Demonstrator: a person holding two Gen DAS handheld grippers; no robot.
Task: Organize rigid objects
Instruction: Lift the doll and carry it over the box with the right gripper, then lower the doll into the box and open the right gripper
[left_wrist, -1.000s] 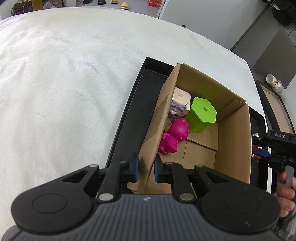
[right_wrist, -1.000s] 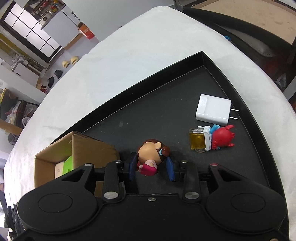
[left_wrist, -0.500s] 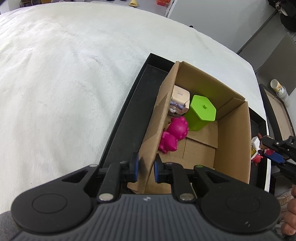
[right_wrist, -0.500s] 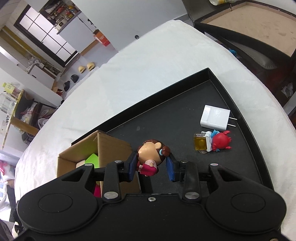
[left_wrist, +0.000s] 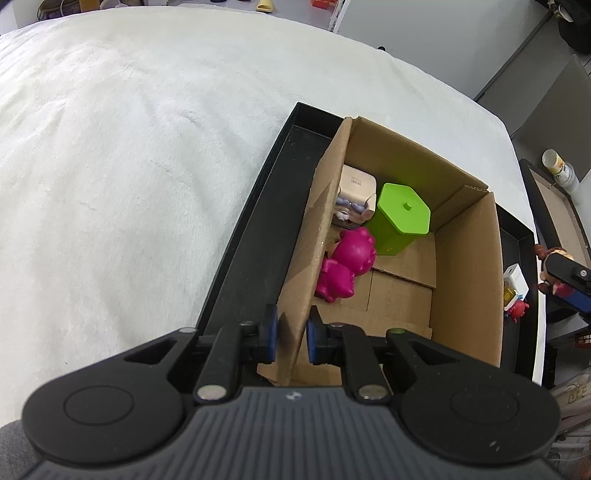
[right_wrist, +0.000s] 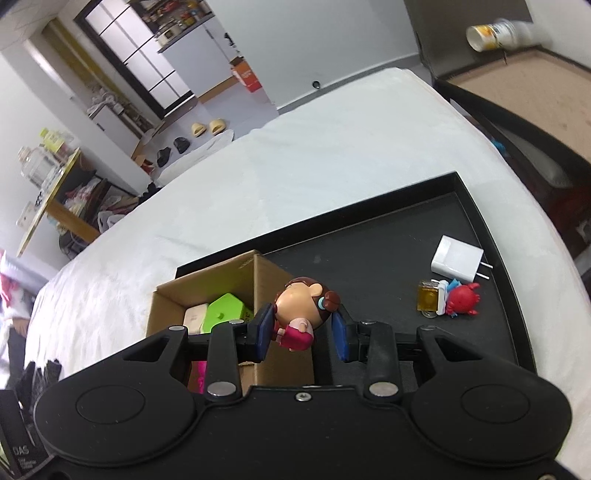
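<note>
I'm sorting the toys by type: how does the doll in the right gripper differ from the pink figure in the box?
The doll is many-coloured, with brown hair and a red outfit; the pink figure is one solid magenta. The doll is clamped in the right gripper in the air; the pink figure lies on the cardboard box floor. Both are small big-headed toy figures.

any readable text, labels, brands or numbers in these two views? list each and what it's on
"DAS": white letters on a black object at the lower left edge of the right wrist view; smaller print beneath is unreadable.
Small dark print on the cream box in the cardboard box: too small to read.
Label on the paper cup: blurred.
</note>
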